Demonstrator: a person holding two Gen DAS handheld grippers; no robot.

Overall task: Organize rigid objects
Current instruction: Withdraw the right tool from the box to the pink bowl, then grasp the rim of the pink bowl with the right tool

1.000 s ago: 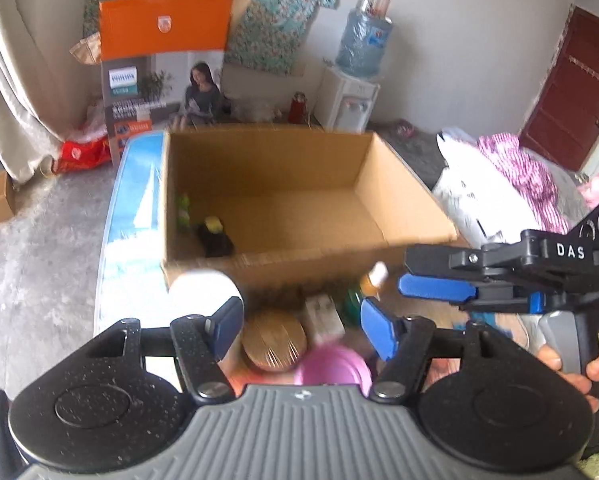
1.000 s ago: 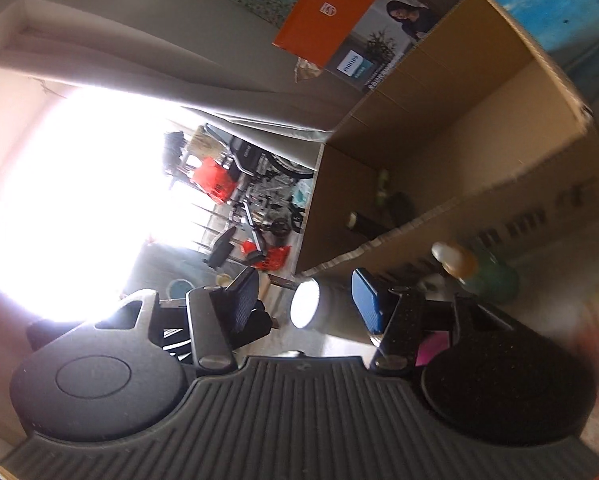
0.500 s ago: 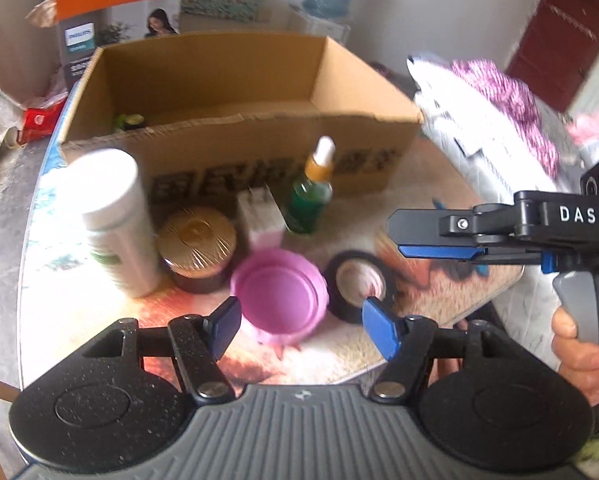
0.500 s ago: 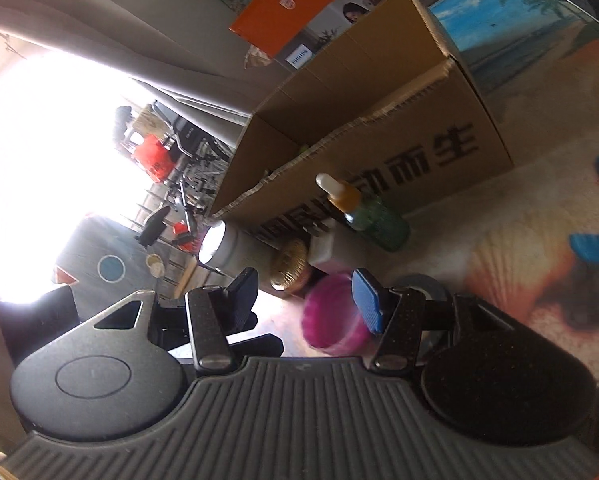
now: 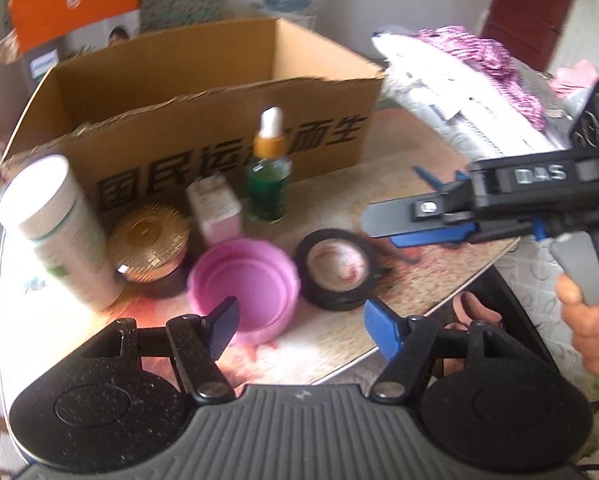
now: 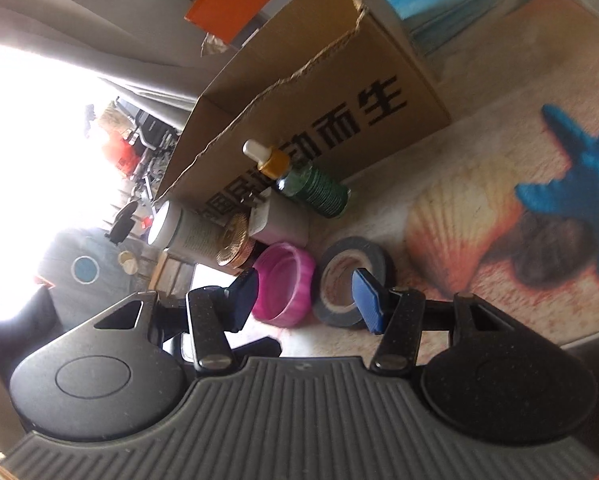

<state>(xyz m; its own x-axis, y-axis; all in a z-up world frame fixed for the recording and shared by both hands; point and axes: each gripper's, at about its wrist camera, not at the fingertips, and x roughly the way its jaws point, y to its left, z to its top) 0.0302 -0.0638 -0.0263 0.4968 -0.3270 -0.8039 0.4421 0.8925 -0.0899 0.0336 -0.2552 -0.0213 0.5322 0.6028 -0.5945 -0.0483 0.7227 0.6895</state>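
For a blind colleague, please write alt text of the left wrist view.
The open left gripper hovers over a pink lid beside a black tape roll; bottles and a cardboard box stand behind. The right gripper reaches in from the right.

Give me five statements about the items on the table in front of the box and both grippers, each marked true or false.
1. The green dropper bottle stands upright in front of the cardboard box. True.
2. The pink lid lies inside the box. False: it lies on the table, beside the black tape roll.
3. The left gripper is open and empty. True.
4. The right gripper is shut on the tape roll. False: it is open, holding nothing.
5. The white bottle lies on its side. False: it stands upright.
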